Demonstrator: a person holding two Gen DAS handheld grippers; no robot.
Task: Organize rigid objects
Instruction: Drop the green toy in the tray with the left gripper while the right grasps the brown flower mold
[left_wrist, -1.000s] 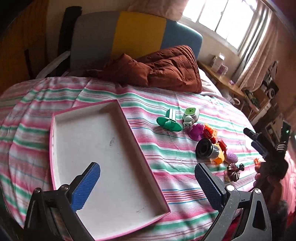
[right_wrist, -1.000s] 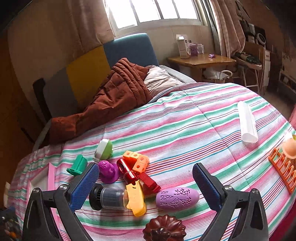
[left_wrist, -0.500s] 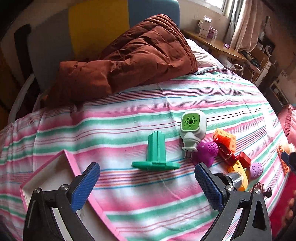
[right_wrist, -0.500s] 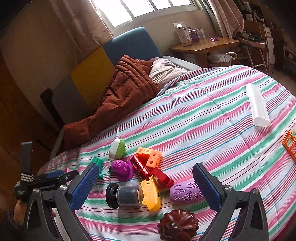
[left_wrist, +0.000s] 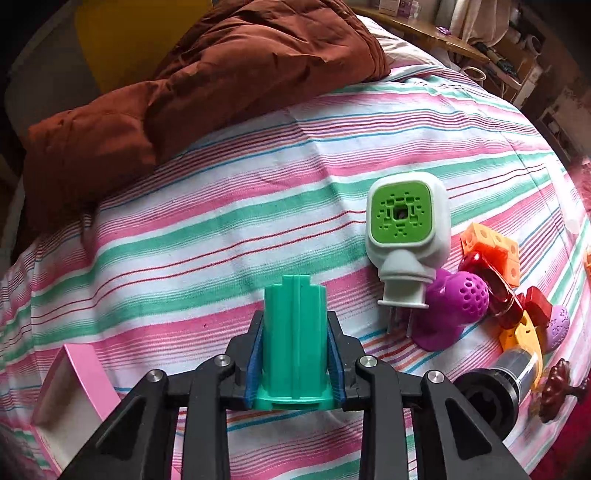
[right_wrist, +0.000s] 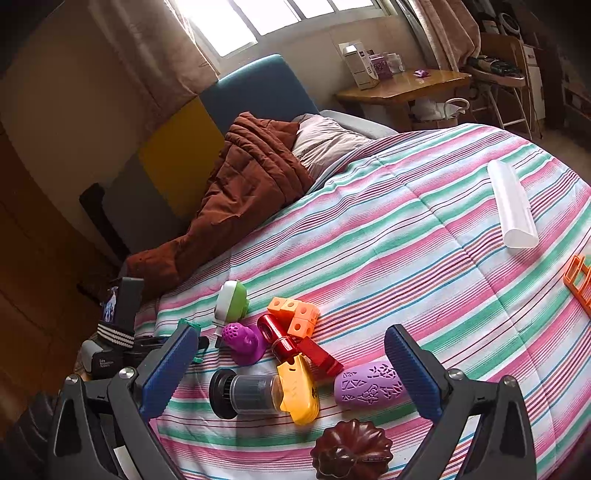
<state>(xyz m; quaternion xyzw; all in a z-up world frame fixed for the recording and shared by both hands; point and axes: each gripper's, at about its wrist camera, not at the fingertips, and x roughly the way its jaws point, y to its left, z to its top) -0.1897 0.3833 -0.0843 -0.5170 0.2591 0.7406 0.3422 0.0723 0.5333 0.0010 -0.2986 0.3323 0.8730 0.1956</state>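
Observation:
My left gripper (left_wrist: 294, 350) is shut on a green plastic spool-shaped piece (left_wrist: 294, 336), its blue pads pressed on both sides. To its right lie a white plug with a green face (left_wrist: 406, 232), a purple perforated piece (left_wrist: 454, 310) and orange cubes (left_wrist: 491, 247). A corner of the pink tray (left_wrist: 77, 384) shows at lower left. My right gripper (right_wrist: 288, 365) is open and empty above the toy pile: a black-capped clear jar (right_wrist: 247, 393), a yellow piece (right_wrist: 299, 391), a lilac patterned capsule (right_wrist: 369, 386), a red tube (right_wrist: 280, 339) and a brown fluted mould (right_wrist: 351, 450).
A brown quilt (left_wrist: 207, 85) lies at the head of the striped bed. A white tube (right_wrist: 511, 206) and an orange rack (right_wrist: 580, 280) lie far right. A wooden side table (right_wrist: 402, 86) stands behind the bed. The left gripper's body (right_wrist: 118, 332) shows at left.
My left gripper moved forward from over the tray to the green piece and shut on it. My right gripper stayed open, drifting slightly over the pile.

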